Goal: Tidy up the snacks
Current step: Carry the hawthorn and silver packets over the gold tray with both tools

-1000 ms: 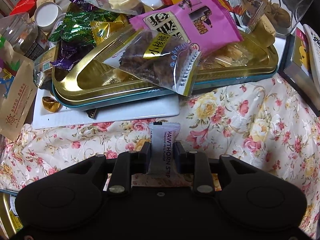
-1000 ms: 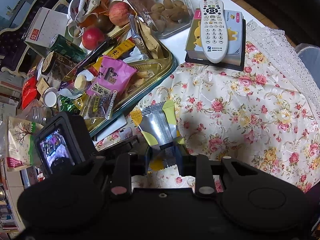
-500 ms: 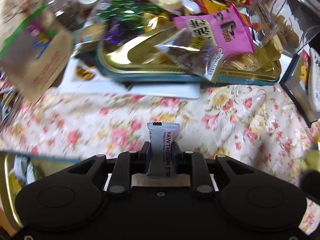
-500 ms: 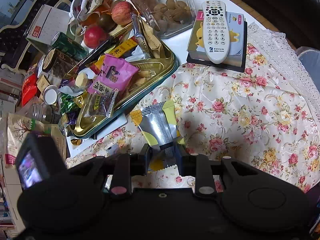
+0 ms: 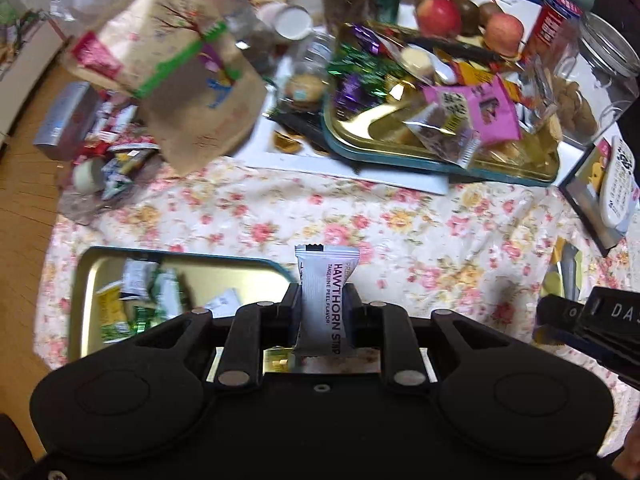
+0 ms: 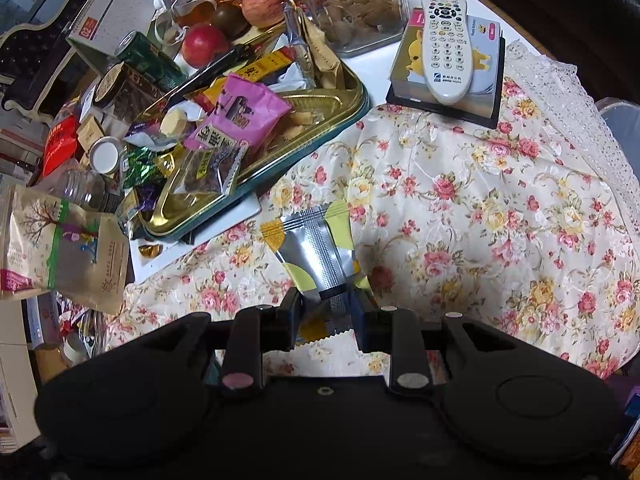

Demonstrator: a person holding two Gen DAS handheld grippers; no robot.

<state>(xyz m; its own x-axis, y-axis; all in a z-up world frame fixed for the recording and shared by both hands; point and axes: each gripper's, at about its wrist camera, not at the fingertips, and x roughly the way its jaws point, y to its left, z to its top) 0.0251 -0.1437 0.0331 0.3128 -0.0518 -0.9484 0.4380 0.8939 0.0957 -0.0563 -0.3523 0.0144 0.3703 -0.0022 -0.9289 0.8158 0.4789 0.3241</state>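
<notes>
My left gripper (image 5: 323, 300) is shut on a white hawthorn strip packet (image 5: 324, 300) that stands upright between the fingers, above the right end of a gold tin tray (image 5: 92, 280) holding several small wrapped snacks. My right gripper (image 6: 326, 304) is shut on a silver and yellow snack packet (image 6: 316, 244), held over the floral tablecloth (image 6: 480, 220). A second gold tray (image 6: 280, 160) piled with snacks, among them a pink packet (image 6: 240, 116), sits at the back; it also shows in the left wrist view (image 5: 500, 164).
A brown paper pouch (image 5: 188, 92), apples (image 5: 438, 16), a glass jar of nuts (image 5: 592, 80), cans and bottles crowd the back. A white remote (image 6: 448, 44) lies on a box at the right. The right gripper's body (image 5: 600, 324) shows at the left view's right edge.
My left gripper has pulled back and swung left with the hawthorn packet, so the near gold tray now lies under it. The right gripper has barely moved and still holds its packet.
</notes>
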